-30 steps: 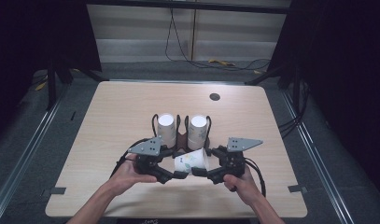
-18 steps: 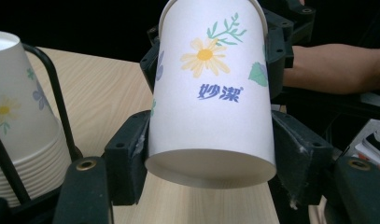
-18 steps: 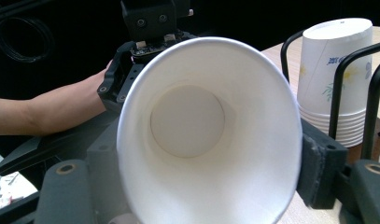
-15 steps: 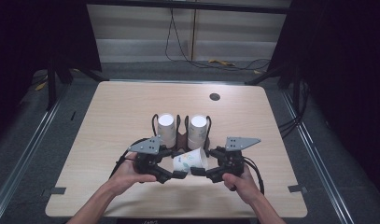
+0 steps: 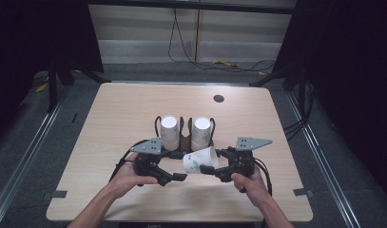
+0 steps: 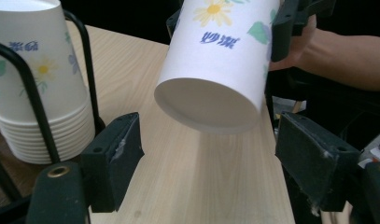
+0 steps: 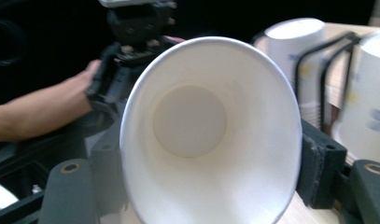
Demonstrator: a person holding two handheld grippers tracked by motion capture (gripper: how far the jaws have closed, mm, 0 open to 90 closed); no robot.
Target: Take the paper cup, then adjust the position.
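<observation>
Handover since prior frame: L gripper (image 5: 180, 177) jaws just opened, now spread clear of paper cup (image 5: 200, 160); R gripper (image 5: 204, 169) jaws just closed, pinching cup rim. Cup tilted above table (image 5: 110, 118), near cup holder (image 5: 184, 137).

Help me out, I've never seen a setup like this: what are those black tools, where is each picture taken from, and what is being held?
A person sits at a wooden table with a hand-held two-jaw gripper in each hand. One camera looks down from above; another rides on each gripper, looking along its jaws. On the table a black wire rack holds two stacks of paper cups. The right gripper clamps one flowered paper cup on its side at the rim. The left gripper has just opened, and its jaws stand clear of the cup's base.
</observation>
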